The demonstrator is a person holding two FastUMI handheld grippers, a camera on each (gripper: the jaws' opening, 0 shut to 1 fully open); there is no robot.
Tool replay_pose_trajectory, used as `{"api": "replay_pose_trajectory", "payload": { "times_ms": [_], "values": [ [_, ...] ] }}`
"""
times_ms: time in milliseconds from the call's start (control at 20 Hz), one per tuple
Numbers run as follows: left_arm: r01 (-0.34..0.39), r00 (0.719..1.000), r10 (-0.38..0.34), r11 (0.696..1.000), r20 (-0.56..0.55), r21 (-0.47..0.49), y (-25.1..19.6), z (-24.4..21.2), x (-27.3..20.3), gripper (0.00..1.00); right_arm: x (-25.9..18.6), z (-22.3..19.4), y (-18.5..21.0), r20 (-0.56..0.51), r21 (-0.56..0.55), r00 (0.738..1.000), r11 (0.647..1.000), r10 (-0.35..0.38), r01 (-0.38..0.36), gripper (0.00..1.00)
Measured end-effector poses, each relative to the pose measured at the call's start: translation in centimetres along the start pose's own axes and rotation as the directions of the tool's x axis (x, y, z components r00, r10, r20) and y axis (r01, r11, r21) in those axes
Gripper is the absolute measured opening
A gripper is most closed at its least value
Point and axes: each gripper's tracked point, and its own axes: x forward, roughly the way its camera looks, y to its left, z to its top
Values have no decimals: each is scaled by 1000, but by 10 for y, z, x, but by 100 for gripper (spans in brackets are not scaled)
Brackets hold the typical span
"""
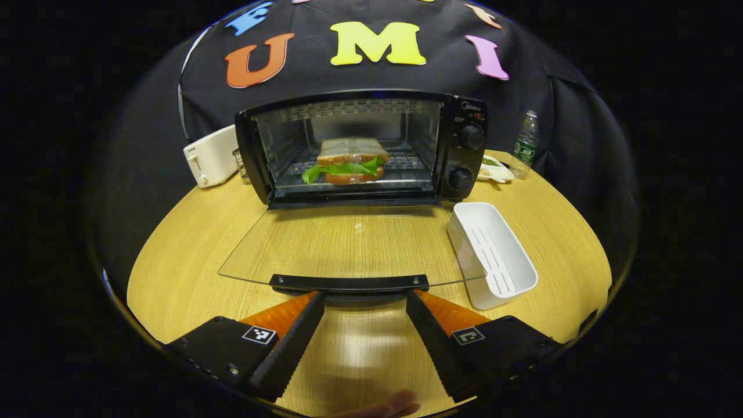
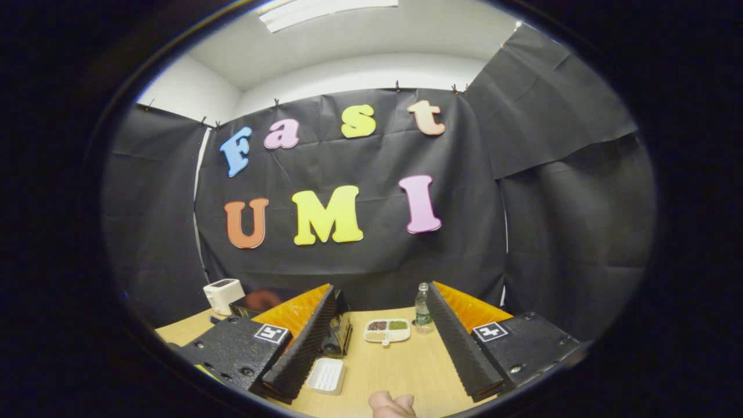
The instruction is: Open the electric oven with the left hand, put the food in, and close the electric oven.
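Sandwich [image 1: 350,161] sits inside my oven [image 1: 363,148], door [image 1: 348,247] flat over the worktop [image 1: 191,249]. My left tool [image 1: 364,299] gapes at its handle [image 1: 350,283]; my right tool [image 2: 380,305] hangs open, empty.

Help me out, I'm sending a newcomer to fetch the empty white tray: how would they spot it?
Find the black oven on the round wooden table, its glass door folded down flat. The white tray stands beside that door, on the oven's knob side. Unlike the white toaster on the oven's other side, it is an open, ribbed, oblong bin.
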Motion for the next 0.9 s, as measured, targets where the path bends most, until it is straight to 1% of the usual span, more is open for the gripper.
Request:
{"api": "replay_pose_trajectory", "payload": {
  "times_ms": [50, 100, 150, 200, 250, 300, 350, 400, 550, 600, 650, 700, 750, 800, 900],
  "values": [
    [-1, 1000, 1, 1000, 16, -2, 0, 6, -3, 94, 0, 0, -1, -2, -1, 1000, 1000, -1, 1, 89],
    [-2, 1000, 2, 1000, 31, 1, 2, 13, -6, 94, -1, 0, -3, -2, -4, 1000, 1000, -4, 4, 100],
    [-4, 999, 4, 1000, 50, 5, 3, 20, -9, 94, -2, 1, -4, 0, -8, 1000, 1000, -11, 11, 89],
    [-6, 998, 6, 1000, 69, 7, 3, 27, -12, 94, -3, 1, -6, 2, -9, 1000, 1000, -17, 17, 100],
    [-8, 996, 8, 1000, 91, 7, 4, 36, -15, 94, -4, 2, -8, 4, -6, 1000, 1000, -21, 21, 90],
    [-11, 994, 10, 1000, 112, 5, 4, 44, -17, 94, -6, 1, -9, 3, -2, 1000, 1000, -23, 23, 90],
    [-12, 991, 11, 1000, 130, 3, 4, 53, -18, 95, -7, 1, -8, 0, -1, 1000, 1000, -22, 22, 100],
    [-13, 989, 13, 1000, 149, 0, 6, 62, -21, 94, -8, 1, -8, -1, -1, 1000, 1000, -21, 21, 89],
    [-29, 977, 28, 1000, 213, 3, 11, 92, -25, 96, -9, -1, -13, -1, -6, 999, 999, -33, 33, 89],
    [-31, 971, 29, 999, 239, 6, 12, 105, -25, 96, -8, -2, -13, -4, -5, 999, 999, -37, 37, 100],
    [-30, 966, 29, 1000, 258, 3, 14, 115, -25, 96, -8, -2, -13, -8, -3, 999, 999, -38, 38, 89],
    [-27, 962, 28, 1000, 273, -8, 15, 124, -23, 96, -9, -4, -14, -12, 0, 999, 999, -38, 38, 89],
    [-23, 958, 28, 1000, 284, -19, 17, 133, -23, 96, -9, -5, -14, -15, 1, 999, 999, -38, 38, 100],
    [-20, 956, 27, 999, 293, -29, 19, 140, -22, 96, -9, -6, -14, -18, 1, 999, 999, -38, 38, 90],
    [-11, 948, 24, 999, 318, -42, 23, 155, -18, 96, -11, -6, -14, -15, 1, 999, 999, -38, 38, 90]
  ]
}}
